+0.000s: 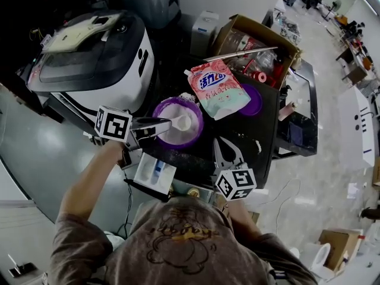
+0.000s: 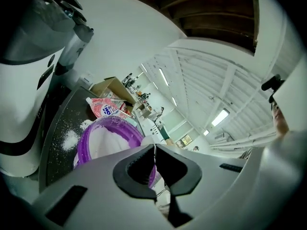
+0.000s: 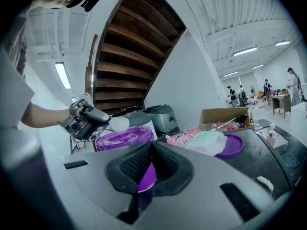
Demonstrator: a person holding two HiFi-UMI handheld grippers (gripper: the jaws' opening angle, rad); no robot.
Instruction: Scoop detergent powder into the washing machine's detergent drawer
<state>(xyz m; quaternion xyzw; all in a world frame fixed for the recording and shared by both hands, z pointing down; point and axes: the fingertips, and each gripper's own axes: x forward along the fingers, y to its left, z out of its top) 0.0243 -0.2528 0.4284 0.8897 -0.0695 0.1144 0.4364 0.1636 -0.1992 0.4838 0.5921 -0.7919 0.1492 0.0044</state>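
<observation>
Your left gripper [image 1: 157,127] pinches the scoop [image 1: 183,122] handle, its loaded bowl over the purple tub [image 1: 160,111] near the tabletop's [image 1: 252,144] left edge; your right gripper [image 1: 223,145] sits pressed together, empty, by the front edge. Tilt the scoop heading for the drawer [image 1: 155,172] and powder likely spills

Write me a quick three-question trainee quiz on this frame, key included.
1. True or false: the left gripper is shut on the white scoop.
2. Where is the scoop's bowl? A) over the purple tub B) inside the cardboard box C) on the floor
3. What partly covers the purple lid in the head view?

Key: 1 true; 2 A; 3 the pink detergent pouch.
</observation>
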